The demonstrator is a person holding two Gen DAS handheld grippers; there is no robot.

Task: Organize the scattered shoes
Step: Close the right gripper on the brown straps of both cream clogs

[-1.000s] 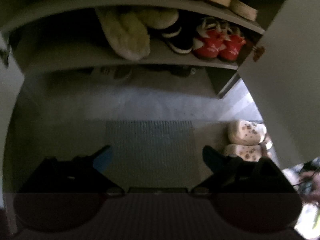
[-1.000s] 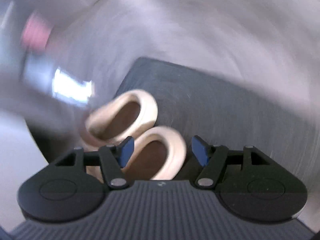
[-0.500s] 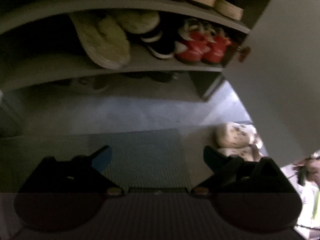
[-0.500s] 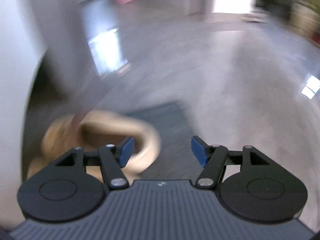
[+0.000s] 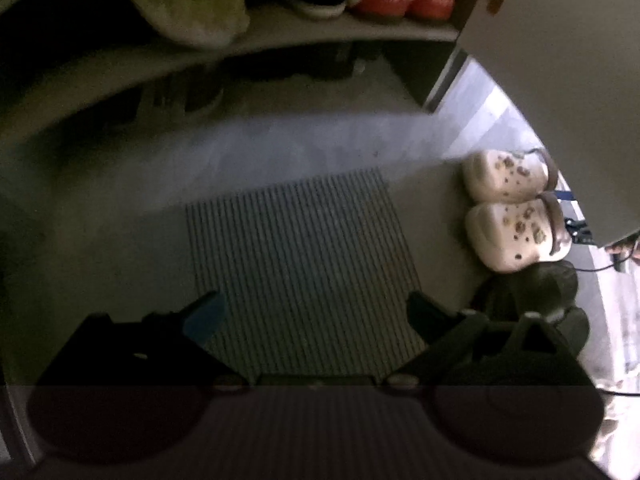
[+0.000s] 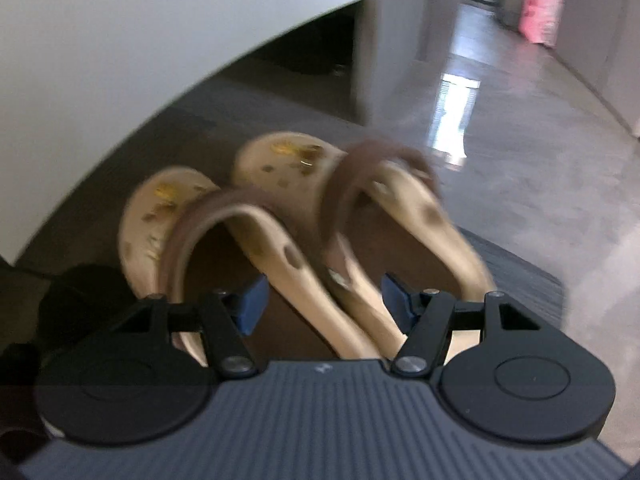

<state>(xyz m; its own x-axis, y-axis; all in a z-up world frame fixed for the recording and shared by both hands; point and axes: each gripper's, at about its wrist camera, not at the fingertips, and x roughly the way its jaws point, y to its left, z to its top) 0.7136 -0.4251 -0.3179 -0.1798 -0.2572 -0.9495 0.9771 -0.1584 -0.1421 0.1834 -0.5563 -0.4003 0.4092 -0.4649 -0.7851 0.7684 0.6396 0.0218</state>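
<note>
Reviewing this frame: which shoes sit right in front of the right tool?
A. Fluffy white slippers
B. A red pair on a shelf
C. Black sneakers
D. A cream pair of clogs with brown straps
D: the right wrist view shows the cream clogs side by side on the floor, their inner walls between the right tool and its opening fingers.

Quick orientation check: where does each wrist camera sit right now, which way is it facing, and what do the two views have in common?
Left wrist: on the left gripper, aimed steeply down at the ribbed mat before the shoe shelf; only its open fingers show.
Right wrist: on the right gripper, angled down at the cream clogs from their heel side; its jaws are opening astride the clogs' adjoining walls.
Shared: the clogs, the mat, the white door.
</note>
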